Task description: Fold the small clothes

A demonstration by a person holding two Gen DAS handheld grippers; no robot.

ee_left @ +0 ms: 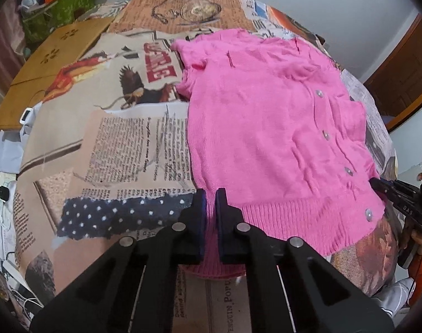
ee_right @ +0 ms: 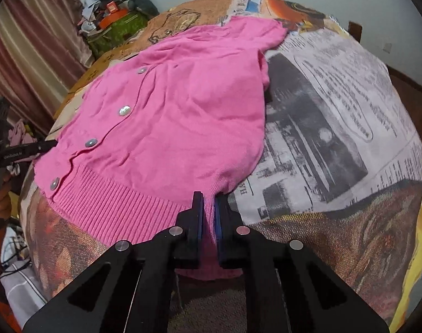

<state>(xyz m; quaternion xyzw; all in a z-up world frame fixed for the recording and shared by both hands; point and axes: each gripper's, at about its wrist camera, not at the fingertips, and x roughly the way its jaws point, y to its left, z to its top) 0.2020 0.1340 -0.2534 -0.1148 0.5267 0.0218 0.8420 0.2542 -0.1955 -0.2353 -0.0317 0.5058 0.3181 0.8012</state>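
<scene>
Pink cardigan (ee_left: pixel 269 127) lies flat on table (ee_left: pixel 113 144); left gripper (ee_left: pixel 210 202) and right gripper (ee_right: pixel 209 205) each clenched on its ribbed hem corners at the near edge.

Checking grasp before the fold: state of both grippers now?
Left gripper: closed on the pink cardigan at its ribbed hem.
Right gripper: closed on the same hem, other corner.

Printed in big red block capitals on the newspaper-patterned tablecloth (ee_left: pixel 122 144), beside an eagle picture: a word ending "ERIE", first letters too blurred to read. Near the bottom edge of the same cloth, sideways: "ENGUIN POPU", cut off at both ends. On the right gripper (ee_left: pixel 377 184), white letters "DAS". On the left gripper (ee_right: pixel 51 143), a small white mark, too blurred to make out. Columns of cloth print elsewhere too fine to read
</scene>
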